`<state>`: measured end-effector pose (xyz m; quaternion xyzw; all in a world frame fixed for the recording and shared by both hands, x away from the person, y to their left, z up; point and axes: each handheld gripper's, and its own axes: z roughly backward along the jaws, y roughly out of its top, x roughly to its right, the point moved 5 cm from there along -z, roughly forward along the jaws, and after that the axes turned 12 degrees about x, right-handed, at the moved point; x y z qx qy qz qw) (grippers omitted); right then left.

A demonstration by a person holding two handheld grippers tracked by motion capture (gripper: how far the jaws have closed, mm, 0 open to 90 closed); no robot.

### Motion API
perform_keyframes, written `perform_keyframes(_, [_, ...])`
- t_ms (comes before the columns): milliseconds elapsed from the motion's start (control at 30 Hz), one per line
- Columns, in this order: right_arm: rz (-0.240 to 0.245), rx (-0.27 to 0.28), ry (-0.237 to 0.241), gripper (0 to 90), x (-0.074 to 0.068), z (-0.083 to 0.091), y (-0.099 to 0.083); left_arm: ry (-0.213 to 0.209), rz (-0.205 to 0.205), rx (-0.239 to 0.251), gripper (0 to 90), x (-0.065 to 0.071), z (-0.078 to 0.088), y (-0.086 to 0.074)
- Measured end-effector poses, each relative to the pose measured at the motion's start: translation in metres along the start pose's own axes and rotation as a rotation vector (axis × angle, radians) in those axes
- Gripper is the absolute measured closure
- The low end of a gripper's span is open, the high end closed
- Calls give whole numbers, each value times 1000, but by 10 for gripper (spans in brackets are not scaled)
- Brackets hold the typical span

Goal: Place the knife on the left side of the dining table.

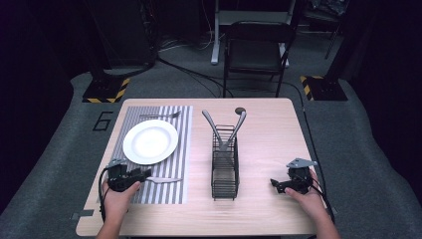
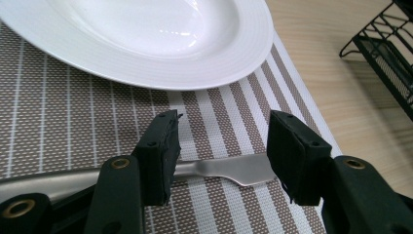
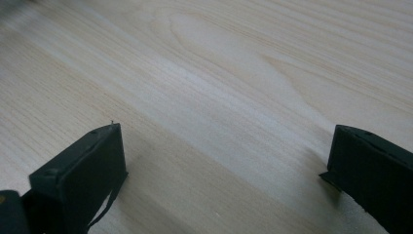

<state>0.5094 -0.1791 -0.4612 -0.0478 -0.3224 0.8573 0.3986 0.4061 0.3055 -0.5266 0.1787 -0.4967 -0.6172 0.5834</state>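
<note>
Left claw (image 2: 221, 153) open astride the knife (image 2: 229, 169) on the striped placemat (image 2: 63, 122), pads clear; right claw (image 3: 224, 170) open over bare table (image 3: 219, 73).

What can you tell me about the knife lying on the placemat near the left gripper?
The knife is plain silver metal with a dull sheen and lies flat on the striped placemat, just below the white plate without touching it. It runs crosswise between the left gripper, whose open jaws stand on either side of it; whether they touch it is unclear.

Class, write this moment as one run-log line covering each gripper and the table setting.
left gripper: open over knife on placemat | right gripper: open, nothing held | plate: on placemat
</note>
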Motion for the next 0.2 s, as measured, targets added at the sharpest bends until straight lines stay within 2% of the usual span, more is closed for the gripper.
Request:
perform_keyframes(100, [0, 1, 0, 0, 0, 0, 0, -17, -40, -17, 454, 4, -1, -2])
perform_keyframes(200, [1, 1, 2, 0, 0, 0, 0, -16, -40, -14, 449, 4, 0, -3])
